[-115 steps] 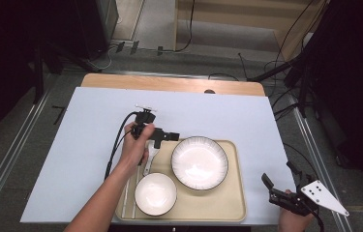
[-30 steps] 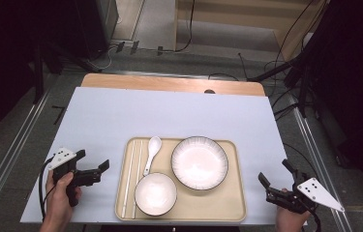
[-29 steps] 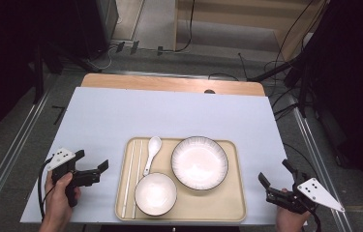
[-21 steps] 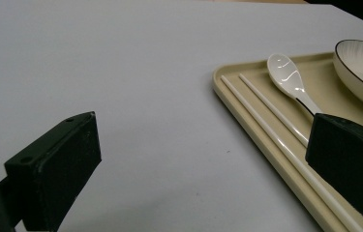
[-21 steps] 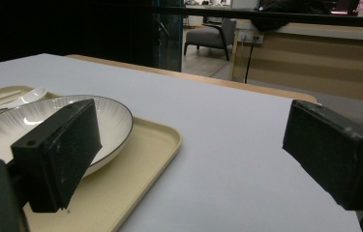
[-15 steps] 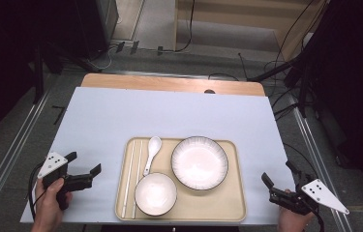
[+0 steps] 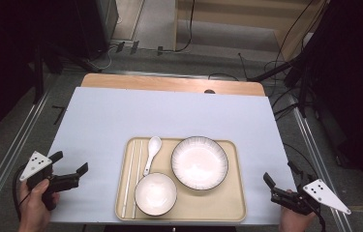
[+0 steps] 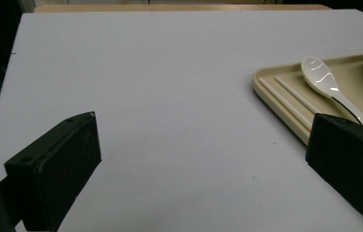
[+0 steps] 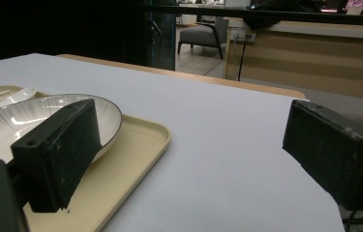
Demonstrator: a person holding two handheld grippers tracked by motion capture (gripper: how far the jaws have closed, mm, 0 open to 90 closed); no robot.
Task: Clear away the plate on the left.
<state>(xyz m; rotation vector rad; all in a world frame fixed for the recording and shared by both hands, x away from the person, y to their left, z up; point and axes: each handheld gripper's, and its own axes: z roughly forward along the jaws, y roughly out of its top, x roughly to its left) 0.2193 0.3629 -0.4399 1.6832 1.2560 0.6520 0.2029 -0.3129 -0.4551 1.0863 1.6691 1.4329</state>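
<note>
1. High view: the beige tray (image 7: 239, 212) sits near the front edge of the white table (image 7: 121, 111). It carries a pair of chopsticks (image 7: 131, 176) along its left side, a white spoon (image 7: 152, 153) just right of them, a small bowl (image 7: 156, 193) at the front and a large bowl (image 7: 199, 162) to the right. The left gripper (image 7: 68, 170) rests on the table well left of the tray, the right gripper (image 7: 277, 187) off the table's front right corner. Both stand wide apart and hold nothing.

2. Left gripper view: the spoon (image 8: 329, 87) lies in the tray, bowl end away from the person and handle toward them, its long axis running front to back, about parallel to the chopsticks (image 8: 285, 99).

3. Right gripper view: the large bowl (image 9: 34, 118) and tray (image 9: 135, 145) lie ahead to the left; nothing sits between the jaws.

4. Judgement: the setting looks laid. If the spoon needs moving, take it by the mid-handle, jaws across the axis, and keep clear of the chopsticks.
</note>
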